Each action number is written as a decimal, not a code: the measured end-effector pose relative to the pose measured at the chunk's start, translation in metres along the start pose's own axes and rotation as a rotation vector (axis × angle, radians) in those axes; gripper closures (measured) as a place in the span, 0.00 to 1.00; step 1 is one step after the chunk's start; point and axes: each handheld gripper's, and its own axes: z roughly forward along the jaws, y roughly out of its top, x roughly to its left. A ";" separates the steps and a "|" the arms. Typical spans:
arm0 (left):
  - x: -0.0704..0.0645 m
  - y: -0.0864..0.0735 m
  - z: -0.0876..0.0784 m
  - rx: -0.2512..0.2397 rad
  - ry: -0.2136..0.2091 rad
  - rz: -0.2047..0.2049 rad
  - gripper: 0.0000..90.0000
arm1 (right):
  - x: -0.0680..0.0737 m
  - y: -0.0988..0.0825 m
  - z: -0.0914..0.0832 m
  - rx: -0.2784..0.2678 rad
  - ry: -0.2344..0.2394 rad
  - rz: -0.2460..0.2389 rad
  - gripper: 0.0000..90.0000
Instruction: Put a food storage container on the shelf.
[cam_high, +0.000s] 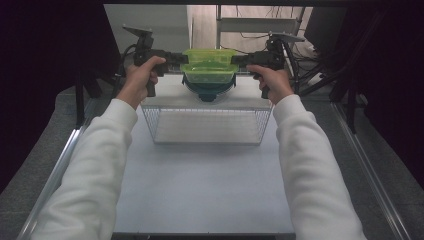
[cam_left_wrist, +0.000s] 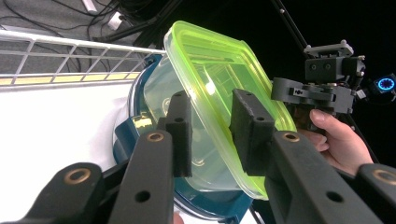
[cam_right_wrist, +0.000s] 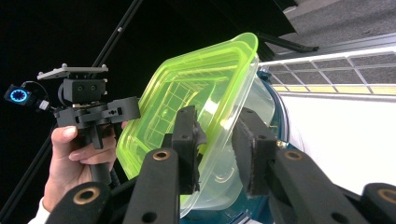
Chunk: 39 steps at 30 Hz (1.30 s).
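Observation:
A clear tub with a yellow-green lid (cam_high: 209, 61) rests on a dark teal bowl (cam_high: 209, 91) at the far side of a wire basket (cam_high: 207, 125). My left gripper (cam_high: 182, 59) is at the tub's left end and my right gripper (cam_high: 236, 60) at its right end. In the left gripper view the lid's rim (cam_left_wrist: 210, 70) runs between the jaws of my left gripper (cam_left_wrist: 212, 133), with a gap at the pads. The right gripper view has the same: the rim (cam_right_wrist: 196, 84) lies between the spread jaws of my right gripper (cam_right_wrist: 217, 144).
The basket stands on a white tabletop (cam_high: 200, 180); I cannot tell if the bowl is inside it or just behind. A metal rail (cam_high: 60, 165) runs along each side of the table. Dark stands and cables crowd the far end.

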 end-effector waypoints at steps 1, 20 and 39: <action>0.000 0.000 0.001 -0.002 0.004 0.005 0.76 | 0.000 0.000 0.000 -0.001 -0.001 0.001 0.77; -0.016 -0.007 -0.017 -0.085 0.086 0.131 0.34 | 0.034 -0.013 -0.016 -0.086 -0.081 -0.258 0.36; -0.043 -0.045 -0.061 -0.098 0.115 0.320 0.29 | 0.045 -0.038 -0.055 -0.078 -0.097 -0.424 0.31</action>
